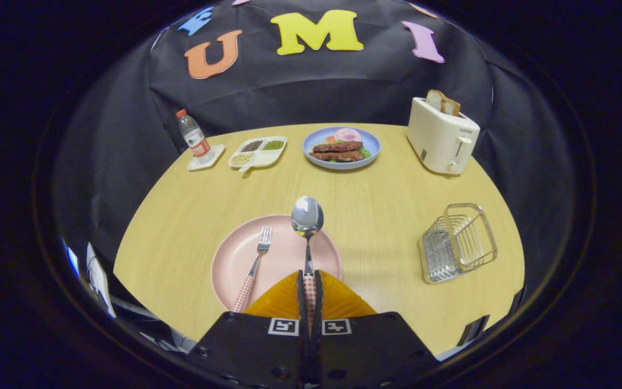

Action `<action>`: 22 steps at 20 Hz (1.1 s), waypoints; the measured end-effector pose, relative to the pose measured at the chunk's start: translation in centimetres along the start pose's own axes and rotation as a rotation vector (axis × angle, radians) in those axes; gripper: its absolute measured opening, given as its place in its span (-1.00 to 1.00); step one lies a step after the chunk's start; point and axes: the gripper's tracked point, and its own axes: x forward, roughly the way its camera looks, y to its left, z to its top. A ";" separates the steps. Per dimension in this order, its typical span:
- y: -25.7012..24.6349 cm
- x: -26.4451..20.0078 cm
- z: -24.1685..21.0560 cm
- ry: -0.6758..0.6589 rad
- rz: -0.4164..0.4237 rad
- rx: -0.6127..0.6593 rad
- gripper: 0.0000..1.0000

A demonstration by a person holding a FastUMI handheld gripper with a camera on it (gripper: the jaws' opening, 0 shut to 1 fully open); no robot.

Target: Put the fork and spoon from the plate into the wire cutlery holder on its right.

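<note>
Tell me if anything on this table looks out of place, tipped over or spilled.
Nothing looks spilled or damaged. The wire cutlery holder seems to lean to one side, though the fisheye view may exaggerate that. The tool is shut on the spoon, holding it by its handle, while the fork lies on the pink plate.

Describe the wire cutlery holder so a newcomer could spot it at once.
Start at the round light-wood table, then the pale pink plate just ahead of the gripper, which is shut on the checked-handled spoon. To the plate's right stands the silver wire cutlery holder, apart from everything. It is the only open metal cage; the cream toaster beyond it is solid.
</note>
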 end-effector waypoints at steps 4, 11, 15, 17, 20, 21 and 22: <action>-4.7 -2.9 1.7 -0.023 -0.022 0.029 -0.99; -12.5 -5.5 1.9 -0.027 -0.070 0.062 -0.99; -16.1 -6.3 1.5 0.028 -0.102 0.074 -0.99; -16.6 -6.4 0.9 0.077 -0.089 0.078 -0.98; -17.0 -6.1 0.0 0.162 -0.064 0.084 -0.99; -17.4 -5.9 -0.3 0.186 -0.067 0.077 -0.98; -18.0 -5.6 -0.5 0.204 -0.079 0.059 -0.98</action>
